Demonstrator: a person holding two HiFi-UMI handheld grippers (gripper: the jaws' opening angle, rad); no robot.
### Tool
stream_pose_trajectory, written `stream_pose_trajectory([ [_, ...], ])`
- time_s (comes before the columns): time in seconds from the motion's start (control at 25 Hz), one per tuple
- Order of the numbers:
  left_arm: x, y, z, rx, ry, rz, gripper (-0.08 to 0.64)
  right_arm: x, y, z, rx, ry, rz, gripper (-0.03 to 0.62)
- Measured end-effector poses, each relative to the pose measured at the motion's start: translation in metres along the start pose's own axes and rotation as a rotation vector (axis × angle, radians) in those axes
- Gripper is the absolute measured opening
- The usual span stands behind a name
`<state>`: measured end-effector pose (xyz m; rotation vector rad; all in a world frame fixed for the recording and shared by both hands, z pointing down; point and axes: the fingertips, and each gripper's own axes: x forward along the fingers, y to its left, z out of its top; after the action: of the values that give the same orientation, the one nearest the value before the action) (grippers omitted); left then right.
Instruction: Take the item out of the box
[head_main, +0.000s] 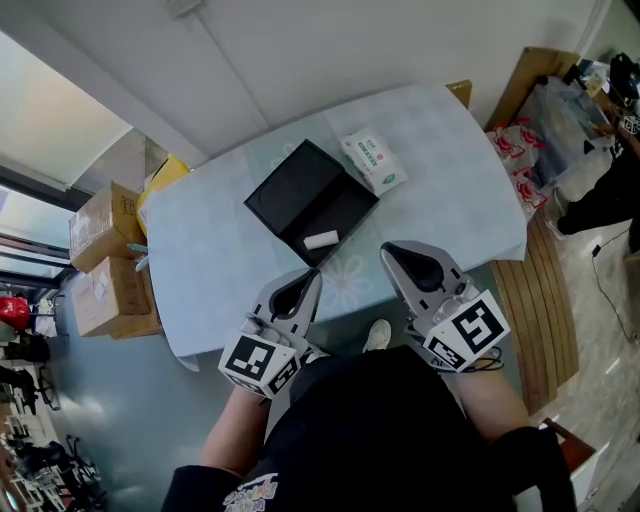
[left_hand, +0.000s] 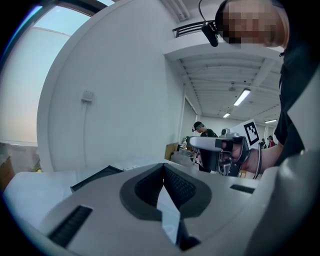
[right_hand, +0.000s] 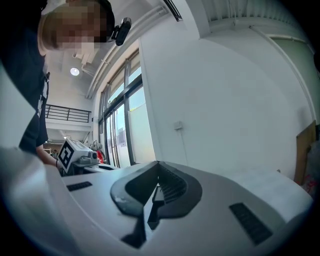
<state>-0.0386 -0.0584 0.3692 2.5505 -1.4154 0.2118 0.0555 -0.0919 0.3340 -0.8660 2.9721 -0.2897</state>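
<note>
The left gripper has its jaws clenched tight, tip to tip, with nothing between them. The right gripper is likewise closed and empty. Both are on the person's side of the box and apart from it. The left one is just short of the box's near corner, and the right one is a little further off to the right of that corner. Each points away from the person and tilts upward, so its own camera looks over the desk at the wall and ceiling. The marker cubes sit at the rear ends, close to the person's body. Bare forearms run back from them on either side of a dark shirt.

The box is black and lies open at an angle on the desk, its two halves spread flat. The item, small, white and oblong, lies inside the half nearer the person, close to the near corner. Beyond the box and to its right lies a white packet with green print, near it but not touching. Left of the box, off the desk, brown cartons are stacked on the floor.
</note>
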Motion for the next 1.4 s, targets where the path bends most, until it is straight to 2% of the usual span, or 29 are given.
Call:
stream_pose_trajectory([
  [0.64,0.03,0.031,-0.02,0.086,0.125,0.079,0.009,0.004,-0.023,-0.006,0.056,-0.005,0.016,0.009],
  [0.84,0.043,0.043,-0.037,0.134,0.201,0.058,0.009,0.004,-0.028,-0.012,0.072,0.005,-0.008,0.009],
  [1.4,0.086,0.099,-0.108,0.174,0.415,0.004,0.011,0.026,-0.057,-0.035,0.116,0.076,-0.093,0.009],
])
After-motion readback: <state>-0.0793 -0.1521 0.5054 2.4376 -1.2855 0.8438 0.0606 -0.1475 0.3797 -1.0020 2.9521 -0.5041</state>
